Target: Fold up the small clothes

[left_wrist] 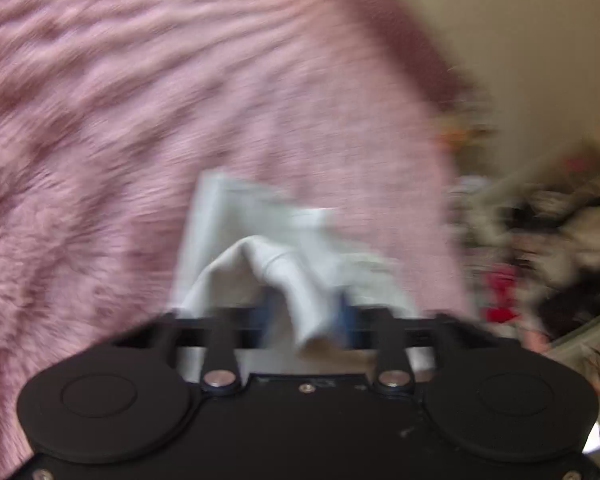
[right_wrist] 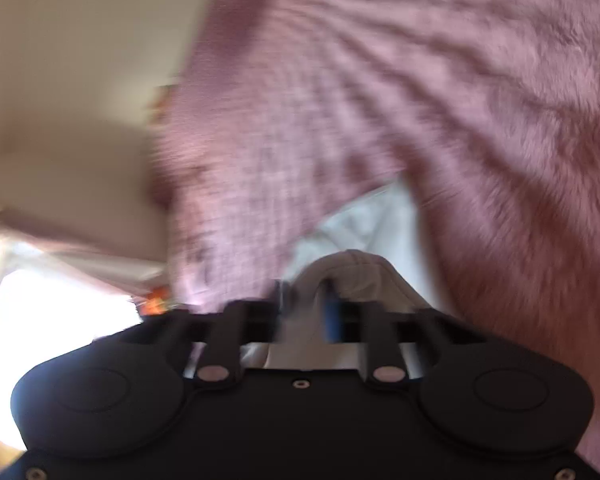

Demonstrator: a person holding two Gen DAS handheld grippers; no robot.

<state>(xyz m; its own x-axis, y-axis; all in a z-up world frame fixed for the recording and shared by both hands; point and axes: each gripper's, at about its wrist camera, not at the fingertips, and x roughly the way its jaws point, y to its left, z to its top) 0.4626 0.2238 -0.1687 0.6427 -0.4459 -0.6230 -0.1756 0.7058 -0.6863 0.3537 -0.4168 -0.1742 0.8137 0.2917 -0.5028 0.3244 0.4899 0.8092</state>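
A white cloth (left_wrist: 260, 240) lies on the pink blanket (left_wrist: 120, 120), a fold bunched between each part-open tool's fingers, left tool (left_wrist: 306, 312) and right tool (right_wrist: 304, 308); blurred clutter (left_wrist: 540, 240) lies beyond the blanket's edge.

A fluffy pink blanket (left_wrist: 148, 112) spreads ahead of the gripper; right of it lies a blurred, cluttered pile (left_wrist: 548, 232) below a beige wall (left_wrist: 520, 32).
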